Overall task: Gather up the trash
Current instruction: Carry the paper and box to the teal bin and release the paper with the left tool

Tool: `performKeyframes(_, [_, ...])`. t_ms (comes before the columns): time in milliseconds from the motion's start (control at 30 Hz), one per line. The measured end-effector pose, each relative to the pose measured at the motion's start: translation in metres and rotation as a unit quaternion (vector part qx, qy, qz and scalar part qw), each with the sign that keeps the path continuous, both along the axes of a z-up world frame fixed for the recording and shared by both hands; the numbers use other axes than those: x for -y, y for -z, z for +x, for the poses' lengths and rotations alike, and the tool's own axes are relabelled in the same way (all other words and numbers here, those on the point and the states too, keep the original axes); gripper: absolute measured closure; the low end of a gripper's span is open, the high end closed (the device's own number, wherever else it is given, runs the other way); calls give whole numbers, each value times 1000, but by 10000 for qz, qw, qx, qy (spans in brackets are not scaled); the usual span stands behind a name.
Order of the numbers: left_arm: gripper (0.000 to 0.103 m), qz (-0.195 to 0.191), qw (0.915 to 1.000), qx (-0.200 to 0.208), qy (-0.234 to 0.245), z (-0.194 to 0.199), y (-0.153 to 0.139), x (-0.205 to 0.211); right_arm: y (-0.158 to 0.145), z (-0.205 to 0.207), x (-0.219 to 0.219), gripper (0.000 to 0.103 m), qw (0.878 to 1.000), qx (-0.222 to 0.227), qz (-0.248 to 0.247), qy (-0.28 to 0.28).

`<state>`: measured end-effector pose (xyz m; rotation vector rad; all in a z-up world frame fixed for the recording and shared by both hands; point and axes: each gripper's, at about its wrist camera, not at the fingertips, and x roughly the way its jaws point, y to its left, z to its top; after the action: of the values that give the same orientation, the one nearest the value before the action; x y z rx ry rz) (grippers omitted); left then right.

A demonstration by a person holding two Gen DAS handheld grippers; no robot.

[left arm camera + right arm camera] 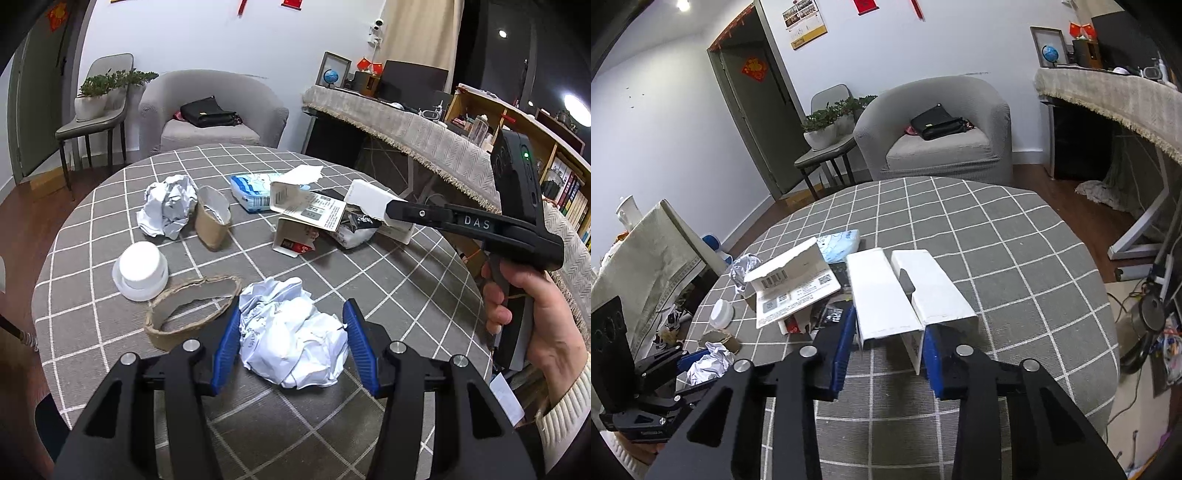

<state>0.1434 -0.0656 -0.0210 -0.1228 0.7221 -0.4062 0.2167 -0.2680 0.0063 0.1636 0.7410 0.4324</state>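
Observation:
My left gripper (291, 328) sits around a crumpled white paper ball (291, 339) on the grey checked table (388, 295); its blue pads touch the ball's sides. My right gripper (888, 332) is closed on a torn white cardboard box (908, 291), also seen in the left wrist view (373, 206). Other trash lies on the table: a second paper ball (166, 208), a crushed brown paper cup (212, 219), a torn brown cup ring (192, 314), a white lid (140, 271), a blue tissue pack (251, 190) and torn printed cartons (306, 210).
A grey armchair (210, 110) with a black bag stands beyond the table, next to a chair with potted plants (99, 96). A cloth-covered desk (406, 122) and bookshelves (554, 166) are at the right. Clutter lies on the floor at the right (1152, 332).

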Motion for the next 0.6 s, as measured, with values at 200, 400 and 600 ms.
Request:
performKeyframes(200, [46,-20,9999,104,-50,-10,-5,-1,-12,-13,5,73,9996,201,78,179])
performKeyframes(400, [46,105,9996,250,-113,-33,-13,-10,-23,-35,-3,73,9990,372,177,150])
performKeyframes(600, [46,183,9980,354,-485,-53,-20,-45,-37,-59,-37,73,9981,562,184,-177])
